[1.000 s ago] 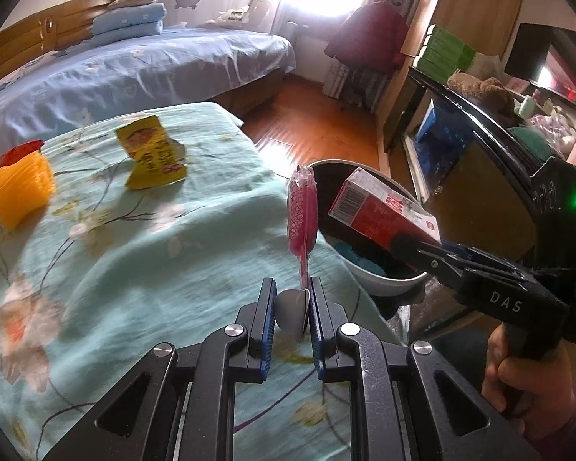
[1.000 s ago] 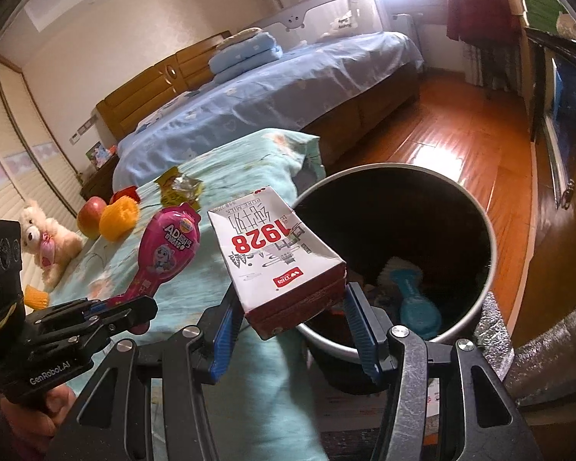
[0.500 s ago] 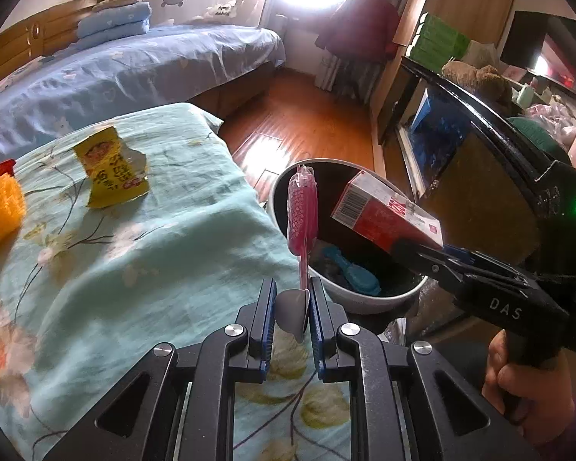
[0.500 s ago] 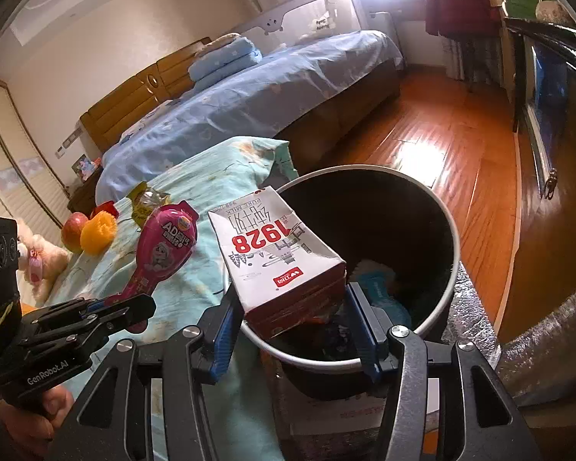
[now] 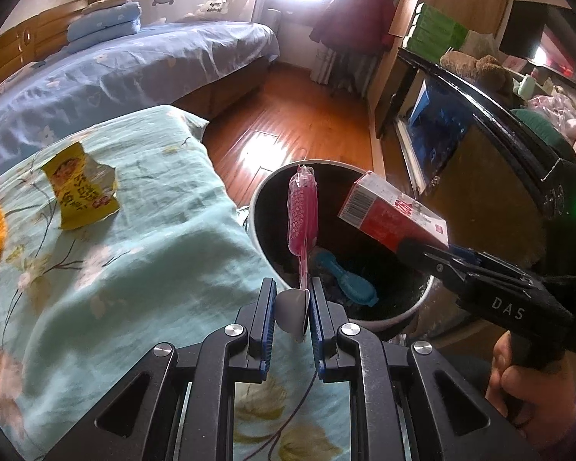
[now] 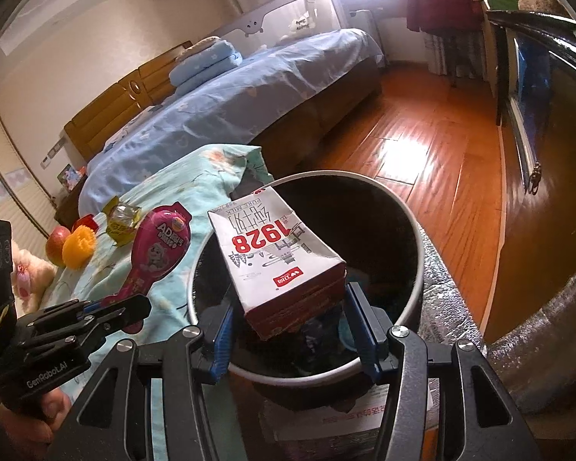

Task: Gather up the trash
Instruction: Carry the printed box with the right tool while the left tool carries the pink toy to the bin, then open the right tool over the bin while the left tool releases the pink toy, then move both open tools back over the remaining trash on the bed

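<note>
Bed (image 5: 142, 61): blue sheet, folded blue bedding near the wooden headboard, well apart at the back.
Floor (image 6: 434, 146): orange-brown wood, bright glare patch beyond the bin.
Cloth (image 5: 134, 253): teal, floral, covers the near surface; ends just beside the bin.
Trash bin (image 6: 414, 226): round, pale rim, dark inside; stands on the floor beside the cloth, blue plastic piece (image 5: 345, 278) lying at its bottom.
Right tool (image 6: 288, 324): spread about as wide as the carton, clamped on its lower end, held over the bin opening.
Milk carton (image 6: 276, 257): white and red, "1928" printed upside down; tilted, above the bin interior, not touching the rim.
Left tool (image 5: 292, 309): narrow, pinching the grey base of the pink package; sits over the cloth edge, just beside the bin rim.
Pink package (image 5: 302, 215): flat, long, standing upward from the fingers; top reaches over the bin's near rim, just left of the carton.
Yellow wrapper (image 5: 82, 188): torn, lying flat on the cloth, well apart from both tools.
Orange toy (image 6: 80, 246): spiky, on the cloth beside an apple (image 6: 56, 245).
</note>
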The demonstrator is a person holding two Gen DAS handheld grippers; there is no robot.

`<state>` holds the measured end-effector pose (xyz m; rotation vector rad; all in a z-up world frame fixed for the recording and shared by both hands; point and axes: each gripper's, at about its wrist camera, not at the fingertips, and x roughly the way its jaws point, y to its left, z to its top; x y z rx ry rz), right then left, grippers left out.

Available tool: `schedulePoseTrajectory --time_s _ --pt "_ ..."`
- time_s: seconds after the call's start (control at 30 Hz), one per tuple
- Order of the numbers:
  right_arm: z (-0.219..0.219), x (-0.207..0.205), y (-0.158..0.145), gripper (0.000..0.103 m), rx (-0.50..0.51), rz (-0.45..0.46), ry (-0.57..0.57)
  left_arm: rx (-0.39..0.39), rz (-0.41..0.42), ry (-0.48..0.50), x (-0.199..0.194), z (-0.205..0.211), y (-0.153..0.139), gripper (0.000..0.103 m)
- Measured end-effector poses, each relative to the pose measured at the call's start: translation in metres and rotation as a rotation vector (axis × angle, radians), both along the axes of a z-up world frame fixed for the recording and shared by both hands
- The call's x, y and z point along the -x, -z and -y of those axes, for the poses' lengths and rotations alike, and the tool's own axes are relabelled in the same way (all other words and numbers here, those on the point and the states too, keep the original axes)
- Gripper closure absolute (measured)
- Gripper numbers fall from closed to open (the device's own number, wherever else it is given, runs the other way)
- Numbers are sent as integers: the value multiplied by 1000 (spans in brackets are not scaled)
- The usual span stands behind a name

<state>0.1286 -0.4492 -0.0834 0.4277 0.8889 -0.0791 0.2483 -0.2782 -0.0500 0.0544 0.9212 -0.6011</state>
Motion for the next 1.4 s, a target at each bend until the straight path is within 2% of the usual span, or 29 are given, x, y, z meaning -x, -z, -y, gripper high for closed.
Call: schedulePoseTrajectory --time_s 0.87,1.1,1.17,1.23,1.33,1.4 --pt "21 -17 10 49 12 -51 23 -18 -22 18 -26 32 6 84" --pt "25 -19 12 47 -8 -52 19 -19 -13 13 -25 36 4 72" --pt "27 -19 12 47 -35 -47 24 -15 -11 12 -22 34 3 65" --pt "30 -18 11 46 -54 -44 33 -17 0 -2 -19 29 2 53" --pt "29 -16 8 38 -60 -32 39 -10 -3 -21 -12 15 1 51" --pt "26 -15 4 38 -62 -24 37 -2 -11 -44 -9 3 1 48"
